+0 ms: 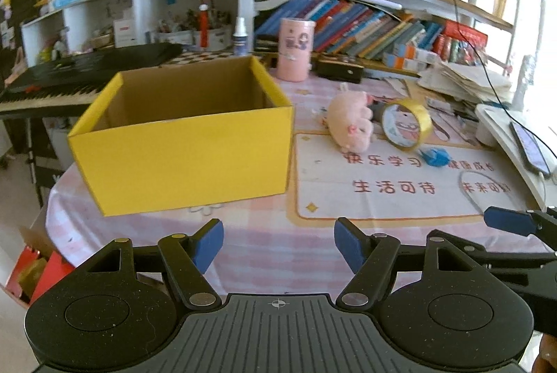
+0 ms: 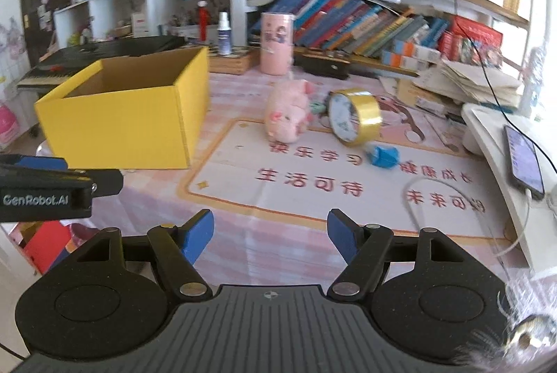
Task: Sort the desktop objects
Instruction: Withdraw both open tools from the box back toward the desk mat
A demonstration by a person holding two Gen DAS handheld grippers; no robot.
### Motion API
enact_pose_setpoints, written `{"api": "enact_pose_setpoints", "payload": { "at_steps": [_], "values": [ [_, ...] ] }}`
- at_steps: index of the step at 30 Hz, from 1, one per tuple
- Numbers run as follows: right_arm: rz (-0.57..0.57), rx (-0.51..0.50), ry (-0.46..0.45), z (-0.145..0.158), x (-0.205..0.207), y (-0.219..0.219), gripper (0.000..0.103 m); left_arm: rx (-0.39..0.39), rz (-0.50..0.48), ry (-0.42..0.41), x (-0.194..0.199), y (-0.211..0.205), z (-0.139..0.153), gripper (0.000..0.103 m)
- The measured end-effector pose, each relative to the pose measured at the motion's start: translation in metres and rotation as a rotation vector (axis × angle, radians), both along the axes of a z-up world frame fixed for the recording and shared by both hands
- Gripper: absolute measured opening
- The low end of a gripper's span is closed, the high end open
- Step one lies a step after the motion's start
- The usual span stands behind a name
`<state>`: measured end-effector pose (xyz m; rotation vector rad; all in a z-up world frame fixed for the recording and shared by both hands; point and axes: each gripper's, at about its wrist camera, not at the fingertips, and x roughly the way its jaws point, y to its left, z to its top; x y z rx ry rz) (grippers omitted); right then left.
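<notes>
left tongs (image 1: 278, 246) open, right tongs (image 2: 271, 235) open

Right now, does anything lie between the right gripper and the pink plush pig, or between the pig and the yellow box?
Nothing visible does. The right gripper is open over bare mat, with the plush pig ahead. The tape roll lies on the pig's far side from the yellow box.

"GenRobot.AI" on left gripper (image 2: 52, 179), "生活可待" on desk mat (image 1: 348, 199)
</notes>
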<state>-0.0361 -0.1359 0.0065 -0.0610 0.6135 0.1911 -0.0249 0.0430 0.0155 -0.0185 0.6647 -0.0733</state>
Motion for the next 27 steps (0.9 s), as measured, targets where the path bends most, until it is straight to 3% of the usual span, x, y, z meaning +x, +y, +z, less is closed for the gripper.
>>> {"api": "enact_pose_setpoints", "payload": {
  "at_steps": [27],
  "values": [
    [-0.037,0.0,0.076,-0.007,0.069,-0.052,0.074,-0.009,-0.046,0.058,0.07,-0.052,-0.011,0.072]
  ]
}}
